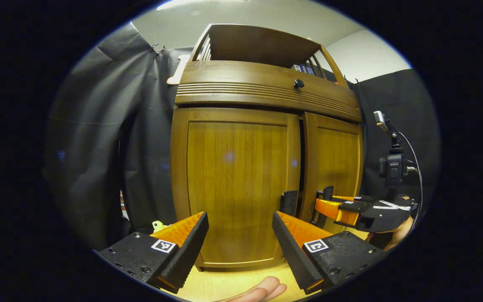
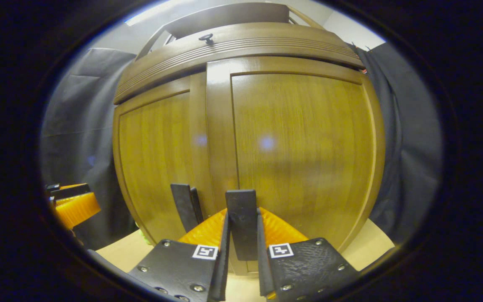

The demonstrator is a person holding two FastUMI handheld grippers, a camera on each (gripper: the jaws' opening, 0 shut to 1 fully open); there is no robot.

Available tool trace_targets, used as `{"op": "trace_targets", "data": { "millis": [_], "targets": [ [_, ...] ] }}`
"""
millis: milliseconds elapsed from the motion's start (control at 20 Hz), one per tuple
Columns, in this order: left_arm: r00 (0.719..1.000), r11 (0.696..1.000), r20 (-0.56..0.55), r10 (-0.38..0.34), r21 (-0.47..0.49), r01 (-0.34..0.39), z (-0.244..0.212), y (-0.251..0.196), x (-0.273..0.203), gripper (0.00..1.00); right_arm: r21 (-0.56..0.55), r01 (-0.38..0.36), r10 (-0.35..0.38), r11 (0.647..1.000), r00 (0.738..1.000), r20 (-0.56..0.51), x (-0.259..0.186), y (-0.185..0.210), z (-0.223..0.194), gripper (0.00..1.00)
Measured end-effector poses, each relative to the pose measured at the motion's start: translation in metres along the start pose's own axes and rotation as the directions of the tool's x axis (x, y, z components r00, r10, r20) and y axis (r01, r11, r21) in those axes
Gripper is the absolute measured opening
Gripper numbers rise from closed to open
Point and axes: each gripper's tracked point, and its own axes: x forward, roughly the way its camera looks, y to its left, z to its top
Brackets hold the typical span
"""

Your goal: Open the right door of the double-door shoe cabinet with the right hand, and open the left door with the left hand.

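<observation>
The wooden shoe cabinet's left door faces me in the left gripper view, its black tab handle on its right edge. My left gripper is open just in front of that door, touching nothing. A dark gap separates it from the right door. There my right gripper reaches in from the right. In the right gripper view, my right gripper is shut on the right door's black tab handle. The left door's handle stands beside it, and the left gripper is at the far left.
Above the doors is a drawer front with a dark knob and an open shelf. A camera on a stand is right of the cabinet. A small yellow-green object lies on the floor at its left. Fingers of a hand show at the bottom.
</observation>
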Motion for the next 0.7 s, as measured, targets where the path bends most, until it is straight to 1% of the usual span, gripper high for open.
{"op": "trace_targets", "data": {
  "millis": [50, 100, 150, 200, 250, 300, 350, 550, 600, 700],
  "targets": [
    [1.0, 1.0, 0.005, -0.002, 0.004, 0.002, 0.001, -0.001, 0.0, 0.95, 0.007, -0.014, 0.014, 1.0, 1.0, -0.002, -0.01, -0.002, -0.005, 0.3],
    [1.0, 1.0, 0.012, -0.002, 0.012, 0.002, 0.003, -0.001, -0.001, 0.92, 0.014, -0.029, 0.029, 0.999, 1.0, -0.001, -0.015, -0.003, -0.005, 0.3],
    [1.0, 1.0, 0.018, -0.002, 0.017, 0.002, 0.004, 0.0, -0.002, 0.95, 0.028, -0.038, 0.038, 0.999, 0.999, -0.004, -0.017, -0.003, -0.006, 0.27],
    [1.0, 1.0, 0.023, -0.003, 0.021, 0.003, 0.005, 0.0, -0.002, 0.95, 0.023, -0.039, 0.039, 0.999, 0.999, -0.007, -0.016, 0.0, -0.005, 0.23],
    [1.0, 1.0, 0.027, 0.0, 0.019, 0.0, 0.007, 0.002, -0.002, 0.95, 0.006, -0.036, 0.036, 0.999, 0.999, -0.012, -0.013, 0.0, -0.005, 0.23],
    [1.0, 1.0, 0.028, 0.006, 0.015, -0.006, 0.006, 0.004, -0.002, 0.92, -0.005, -0.03, 0.03, 1.0, 0.999, -0.017, -0.011, 0.0, -0.004, 0.27],
    [1.0, 1.0, 0.027, 0.011, 0.016, -0.012, 0.005, 0.006, -0.001, 0.92, -0.012, -0.03, 0.03, 0.999, 0.999, -0.021, -0.013, -0.001, -0.005, 0.23],
    [0.999, 0.999, 0.03, 0.032, 0.016, -0.033, 0.006, 0.016, 0.003, 0.92, -0.004, -0.076, 0.076, 0.997, 0.997, -0.014, -0.021, -0.002, -0.004, 0.23],
    [0.999, 0.999, 0.028, 0.033, 0.013, -0.033, 0.005, 0.017, 0.004, 0.95, -0.011, -0.087, 0.087, 0.996, 0.996, -0.012, -0.022, -0.001, -0.002, 0.23],
    [0.999, 0.999, 0.018, 0.032, 0.012, -0.033, 0.002, 0.017, 0.005, 0.95, -0.016, -0.107, 0.107, 0.994, 0.994, -0.015, -0.027, -0.001, 0.0, 0.23]
  ]
}}
